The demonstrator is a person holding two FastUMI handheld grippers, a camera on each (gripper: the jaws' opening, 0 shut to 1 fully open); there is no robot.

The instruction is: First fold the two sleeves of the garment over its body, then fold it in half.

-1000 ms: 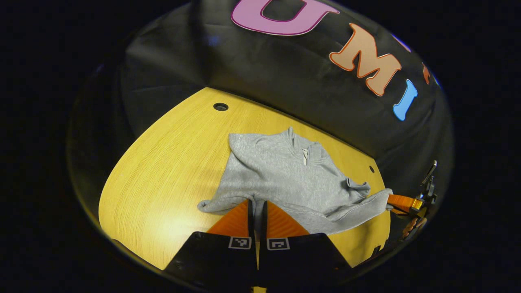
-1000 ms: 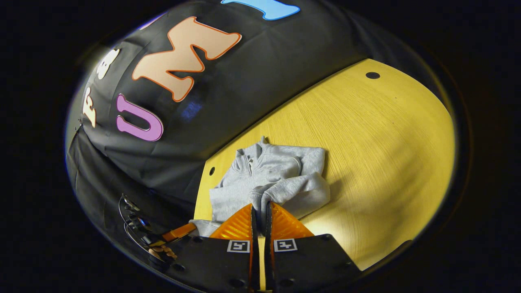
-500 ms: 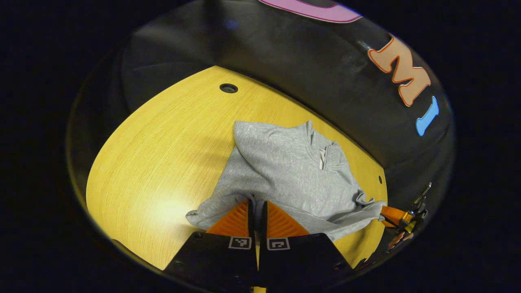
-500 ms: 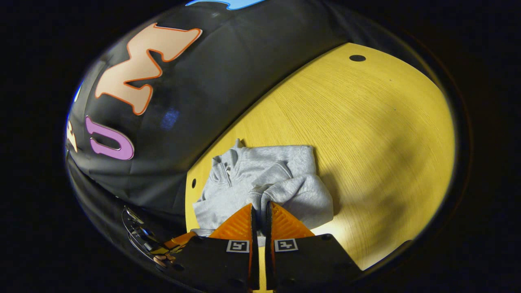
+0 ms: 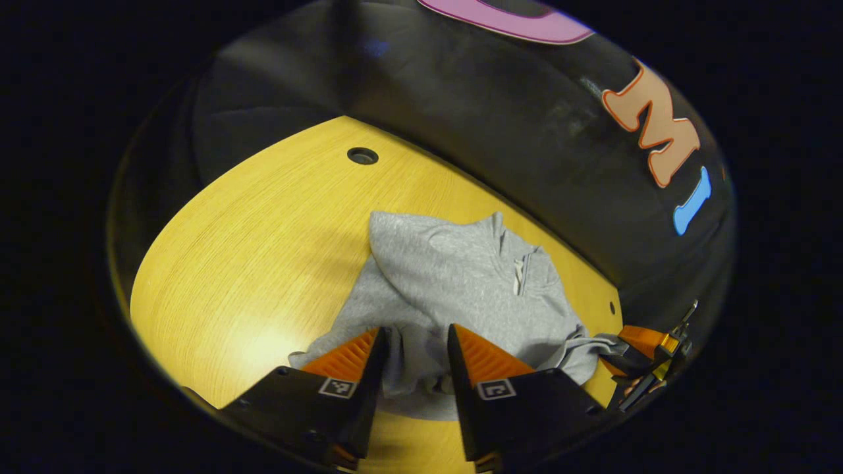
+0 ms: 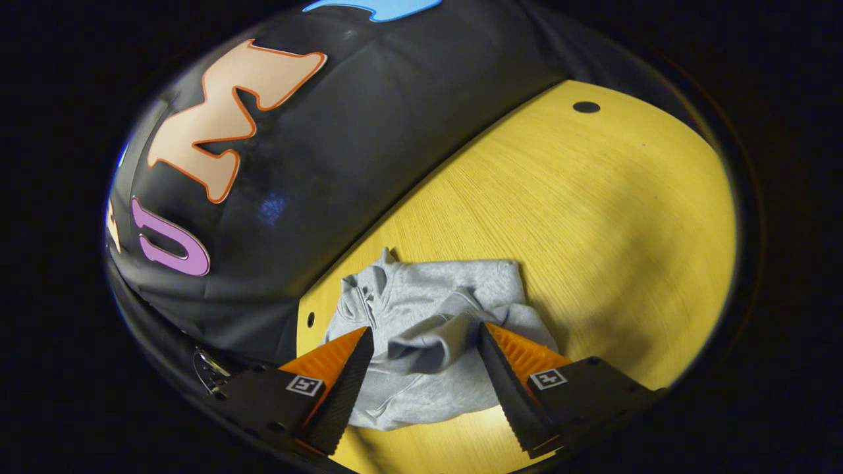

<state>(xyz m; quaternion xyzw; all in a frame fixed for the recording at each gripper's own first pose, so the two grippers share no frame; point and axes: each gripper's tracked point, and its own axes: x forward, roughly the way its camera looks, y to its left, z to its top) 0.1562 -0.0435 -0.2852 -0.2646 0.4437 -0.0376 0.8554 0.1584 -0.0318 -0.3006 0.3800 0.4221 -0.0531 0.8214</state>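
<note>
Grey fleece, the garment (image 5: 461, 289) lies on the yellow wooden table (image 5: 263, 250), close to the table's far edge under the black cloth wall (image 5: 461, 118), its zip collar (image 5: 520, 270) pointing toward that wall. In the right gripper view the same garment (image 6: 428, 316) shows a sleeve (image 6: 454, 329) lying across its body. Your left gripper (image 5: 415, 342) hangs just over the near hem with its fingers spread apart and nothing pinched between them; the cloth between them is bunched, and its lowest part is cut off behind the finger bases, so you cannot tell how far the hem reaches. Your right gripper (image 6: 425, 339) is likewise spread wide, its fingers standing on either side of the folded sleeve without pressing on it. In the left gripper view that right gripper (image 5: 642, 342) sits at the garment's far side, by a rumpled fold of cloth; whether it touches the cloth there is hard to make out. A round hole (image 5: 362, 156) marks the tabletop well apart from the garment.
</note>
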